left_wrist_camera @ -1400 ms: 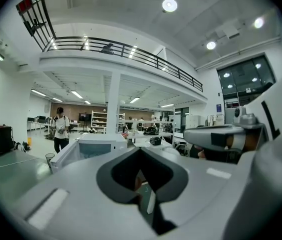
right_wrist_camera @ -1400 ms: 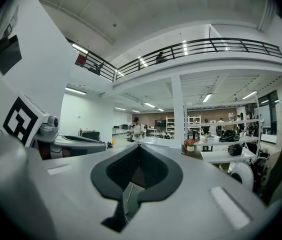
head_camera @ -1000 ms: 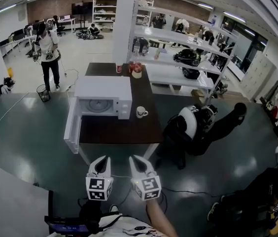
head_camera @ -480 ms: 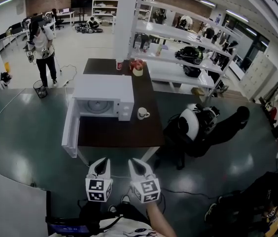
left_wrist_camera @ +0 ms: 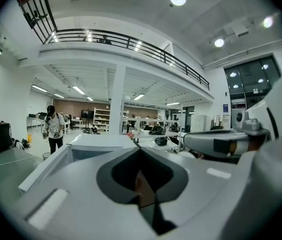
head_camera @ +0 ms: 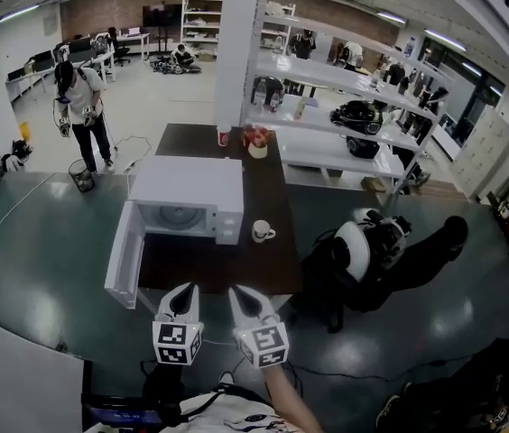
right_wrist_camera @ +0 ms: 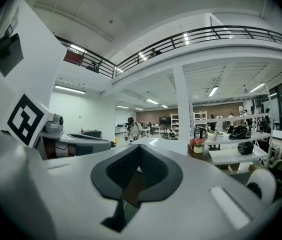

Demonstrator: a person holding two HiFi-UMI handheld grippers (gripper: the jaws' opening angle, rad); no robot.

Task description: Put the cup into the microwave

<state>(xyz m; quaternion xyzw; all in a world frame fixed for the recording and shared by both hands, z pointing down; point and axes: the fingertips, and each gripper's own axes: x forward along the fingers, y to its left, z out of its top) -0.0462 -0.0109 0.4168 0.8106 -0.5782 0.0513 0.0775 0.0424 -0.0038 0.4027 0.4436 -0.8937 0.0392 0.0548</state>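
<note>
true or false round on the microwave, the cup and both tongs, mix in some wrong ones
1. The microwave door is open. True.
2. The cup stands on the table. True.
3. In the head view the cup is left of the microwave. False: it is to the right of it.
4. The right tongs hold the cup. False: they are shut, empty and apart from it.
5. The left tongs are shut. True.

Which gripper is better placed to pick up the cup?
Right, probably. The white cup stands right of the microwave, more in line with the right gripper; the left gripper faces the microwave's open front.
</note>
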